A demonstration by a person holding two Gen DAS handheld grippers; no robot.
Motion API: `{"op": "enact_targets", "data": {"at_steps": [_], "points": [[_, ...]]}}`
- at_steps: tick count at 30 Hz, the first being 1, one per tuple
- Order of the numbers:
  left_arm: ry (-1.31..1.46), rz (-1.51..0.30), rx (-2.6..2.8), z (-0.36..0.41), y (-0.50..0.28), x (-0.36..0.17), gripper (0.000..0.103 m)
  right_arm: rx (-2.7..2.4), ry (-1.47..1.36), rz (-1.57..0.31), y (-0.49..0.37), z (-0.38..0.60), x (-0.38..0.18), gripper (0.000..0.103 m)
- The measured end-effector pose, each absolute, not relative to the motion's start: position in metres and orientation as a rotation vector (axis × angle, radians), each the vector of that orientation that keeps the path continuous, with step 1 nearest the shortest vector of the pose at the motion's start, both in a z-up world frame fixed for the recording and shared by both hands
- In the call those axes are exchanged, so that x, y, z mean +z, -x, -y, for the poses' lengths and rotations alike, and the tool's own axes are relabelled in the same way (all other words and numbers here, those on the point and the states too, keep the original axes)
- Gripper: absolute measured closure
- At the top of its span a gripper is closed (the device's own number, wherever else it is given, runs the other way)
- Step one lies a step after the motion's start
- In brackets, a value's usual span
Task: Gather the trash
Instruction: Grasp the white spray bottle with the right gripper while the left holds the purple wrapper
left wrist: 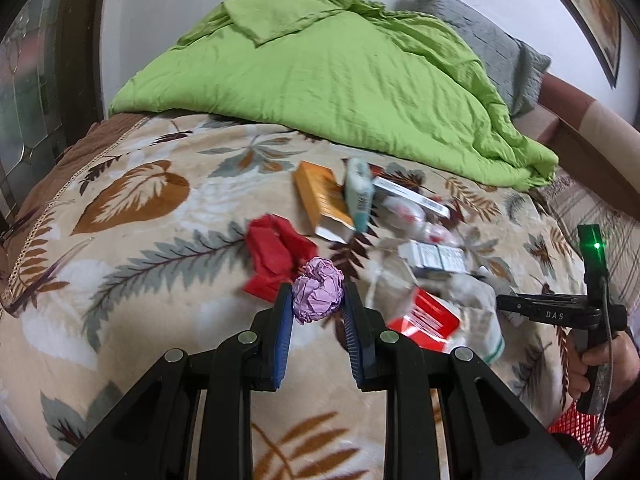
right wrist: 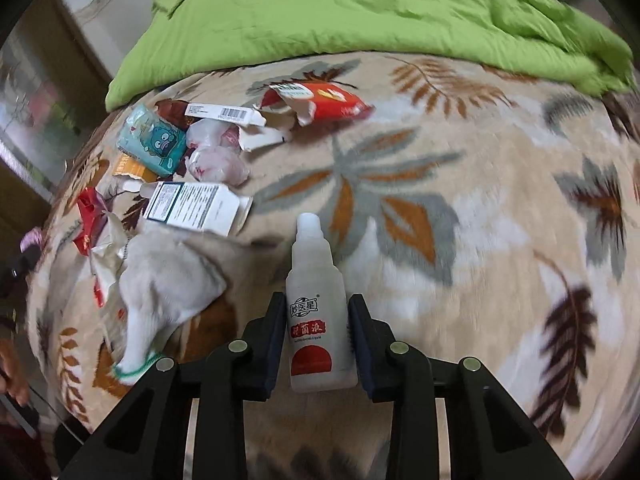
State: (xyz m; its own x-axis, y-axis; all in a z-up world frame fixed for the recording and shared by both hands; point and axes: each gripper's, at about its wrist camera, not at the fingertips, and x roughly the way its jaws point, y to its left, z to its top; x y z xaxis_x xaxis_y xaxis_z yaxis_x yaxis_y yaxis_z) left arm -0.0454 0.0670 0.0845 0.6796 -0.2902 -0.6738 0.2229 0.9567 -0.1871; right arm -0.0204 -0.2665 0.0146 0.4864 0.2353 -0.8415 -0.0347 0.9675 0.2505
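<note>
Left wrist view: the left gripper [left wrist: 318, 300] is clamped on a crumpled purple paper ball [left wrist: 318, 296], both blue pads pressing its sides, above the leaf-print blanket [left wrist: 132, 240]. Beyond it lie more scraps: a red wrapper [left wrist: 276, 254], an orange box [left wrist: 322, 204], a teal pack [left wrist: 358, 194], a white box [left wrist: 438, 258] and a red-and-white packet [left wrist: 430, 314]. At the right edge the person's hand [left wrist: 600, 364] holds the other tool, with red netting [left wrist: 576, 432] just below it, possibly the trash bag; I cannot tell. This pick looks done, so the ball needs carrying to the bag and releasing over its mouth

Right wrist view: the right gripper [right wrist: 316, 336] brackets a white bottle [right wrist: 318, 320] with a red label, lying on the blanket with its nozzle pointing away. The jaws sit right at its sides; whether both pads already press I cannot tell. This step is the grasp: squeeze firmly, since smooth plastic may slip, then lift. A white cloth [right wrist: 168, 280] lies just left, clear of the jaws
</note>
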Motion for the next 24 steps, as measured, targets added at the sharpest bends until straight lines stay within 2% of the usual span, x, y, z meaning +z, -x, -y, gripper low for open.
{"op": "enact_targets", "data": {"at_steps": [11,24], "points": [[0.042,-0.785,-0.354,-0.029,0.074,0.082,0.080,0.134,-0.225,-1.095,0.039,0.260,0.013,0.071],[-0.021,-0.754,-0.410,0.006,0.105,0.096,0.080,0.171,-0.349,-0.927,0.110,0.263,0.051,0.071]]}}
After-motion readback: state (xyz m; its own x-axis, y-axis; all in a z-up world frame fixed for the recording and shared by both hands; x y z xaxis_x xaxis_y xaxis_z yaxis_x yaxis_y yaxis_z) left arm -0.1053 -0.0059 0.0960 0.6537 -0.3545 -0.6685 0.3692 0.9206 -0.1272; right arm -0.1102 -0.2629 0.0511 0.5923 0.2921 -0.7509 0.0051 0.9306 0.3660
